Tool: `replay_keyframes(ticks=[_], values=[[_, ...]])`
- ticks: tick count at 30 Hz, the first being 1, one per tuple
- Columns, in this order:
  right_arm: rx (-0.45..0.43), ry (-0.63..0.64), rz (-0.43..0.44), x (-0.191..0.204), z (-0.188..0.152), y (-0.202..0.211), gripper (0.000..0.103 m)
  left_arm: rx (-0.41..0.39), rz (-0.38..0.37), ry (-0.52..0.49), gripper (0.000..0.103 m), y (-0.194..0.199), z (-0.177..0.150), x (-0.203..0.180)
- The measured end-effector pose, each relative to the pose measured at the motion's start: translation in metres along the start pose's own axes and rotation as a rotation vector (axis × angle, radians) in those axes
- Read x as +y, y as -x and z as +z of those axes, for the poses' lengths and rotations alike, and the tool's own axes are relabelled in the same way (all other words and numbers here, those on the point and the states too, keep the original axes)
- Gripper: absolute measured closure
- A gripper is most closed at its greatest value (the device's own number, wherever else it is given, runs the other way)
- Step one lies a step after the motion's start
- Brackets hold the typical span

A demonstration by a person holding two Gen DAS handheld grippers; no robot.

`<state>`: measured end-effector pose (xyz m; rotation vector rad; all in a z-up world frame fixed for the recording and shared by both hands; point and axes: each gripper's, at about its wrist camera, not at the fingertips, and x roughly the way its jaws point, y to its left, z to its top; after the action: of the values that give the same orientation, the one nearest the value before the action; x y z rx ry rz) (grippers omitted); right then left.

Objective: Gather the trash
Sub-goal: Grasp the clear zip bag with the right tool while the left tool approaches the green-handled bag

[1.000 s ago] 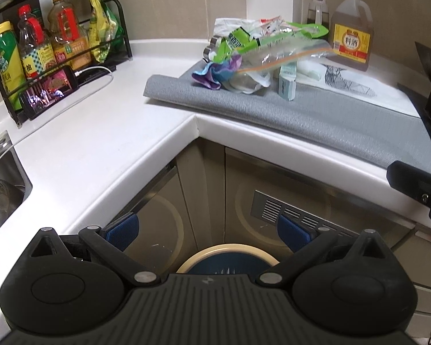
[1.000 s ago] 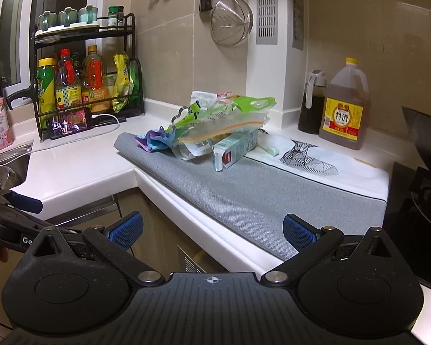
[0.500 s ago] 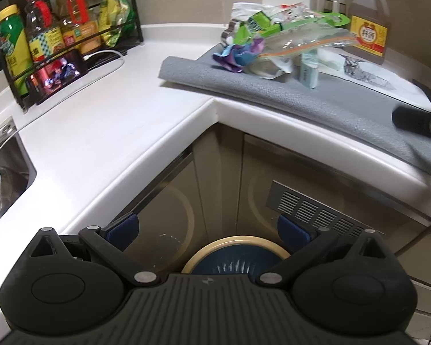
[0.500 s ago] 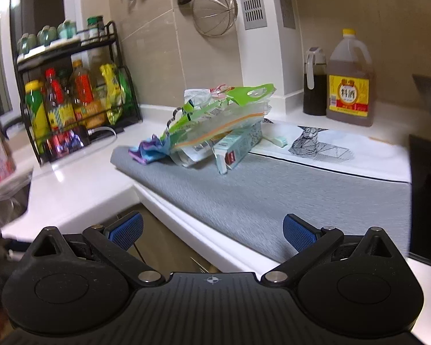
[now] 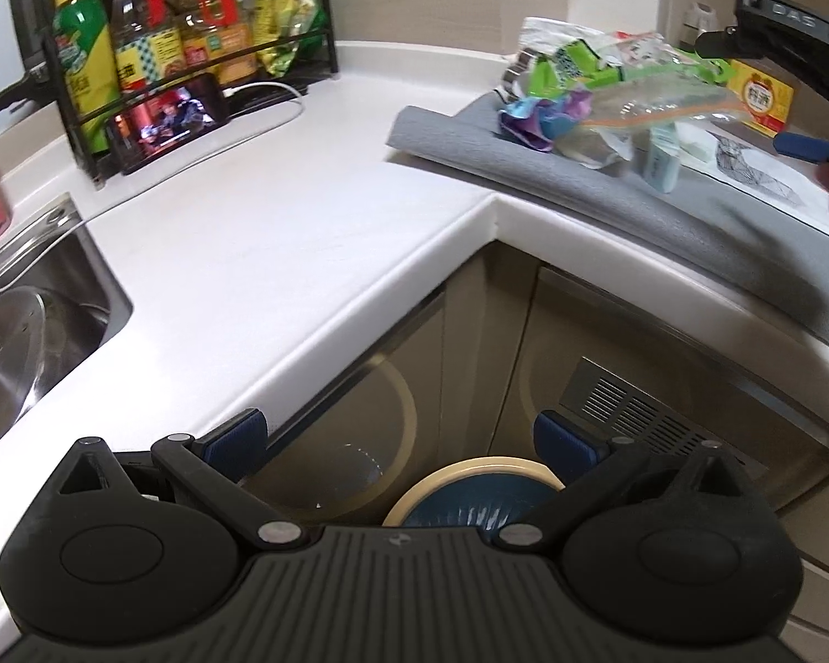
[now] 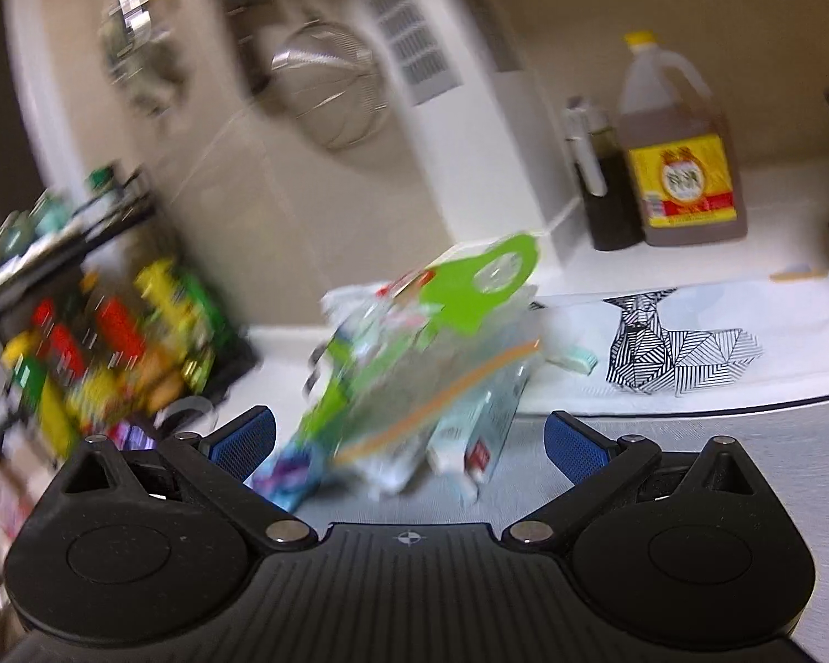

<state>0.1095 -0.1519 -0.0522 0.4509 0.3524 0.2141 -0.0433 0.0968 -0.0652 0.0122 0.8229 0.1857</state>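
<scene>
Kitchen counter, trash pile on grey mat, both grippers wide apart, empty

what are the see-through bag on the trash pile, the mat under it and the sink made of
See-through bag: thin clear plastic film, glossy and crinkled, with an orange zip strip along it.
Mat: grey and matte with a soft rolled edge, probably felt or woven fabric; the weave is too blurred to confirm.
Sink: brushed metal with streaky reflections, most likely stainless steel.
</scene>
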Motion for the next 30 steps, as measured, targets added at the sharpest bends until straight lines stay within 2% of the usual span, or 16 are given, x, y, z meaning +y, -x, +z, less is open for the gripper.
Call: replay_keyframes(ticks=[4, 6, 7, 8, 10, 12, 13, 19, 30], values=[[0.005, -0.081, -0.025, -0.007, 0.006, -0.030, 0.000, 0.002, 0.013, 0.011, 0.000, -0.001, 0.001, 0.007], [0.022, -0.117, -0.007, -0.011, 0.008, -0.042, 0.000, 0.002, 0.017, 0.021, 0.000, -0.001, 0.002, 0.011], [0.029, -0.128, 0.013, -0.012, 0.009, -0.047, 0.006, 0.004, 0.018, 0.029, 0.000, -0.001, 0.002, 0.012], [0.032, -0.137, 0.030, -0.014, 0.009, -0.052, 0.013, 0.006, 0.017, 0.036, 0.000, -0.002, 0.002, 0.014], [0.042, -0.147, 0.061, -0.016, 0.011, -0.055, 0.066, 0.008, 0.018, 0.044, 0.000, -0.003, 0.003, 0.016], [0.043, -0.144, 0.075, -0.017, 0.010, -0.052, 0.090, 0.007, 0.021, 0.045, 0.000, -0.004, 0.004, 0.017], [0.032, -0.140, 0.082, -0.018, 0.009, -0.048, 0.093, 0.007, 0.022, 0.045, 0.000, -0.005, 0.004, 0.017], [-0.083, -0.080, 0.092, -0.026, 0.007, -0.003, 0.097, 0.009, 0.026, 0.036, 0.000, -0.008, 0.006, 0.012], [-0.220, -0.016, 0.029, -0.054, -0.008, 0.078, 0.097, 0.005, 0.019, -0.013, 0.000, -0.008, 0.005, -0.006]])
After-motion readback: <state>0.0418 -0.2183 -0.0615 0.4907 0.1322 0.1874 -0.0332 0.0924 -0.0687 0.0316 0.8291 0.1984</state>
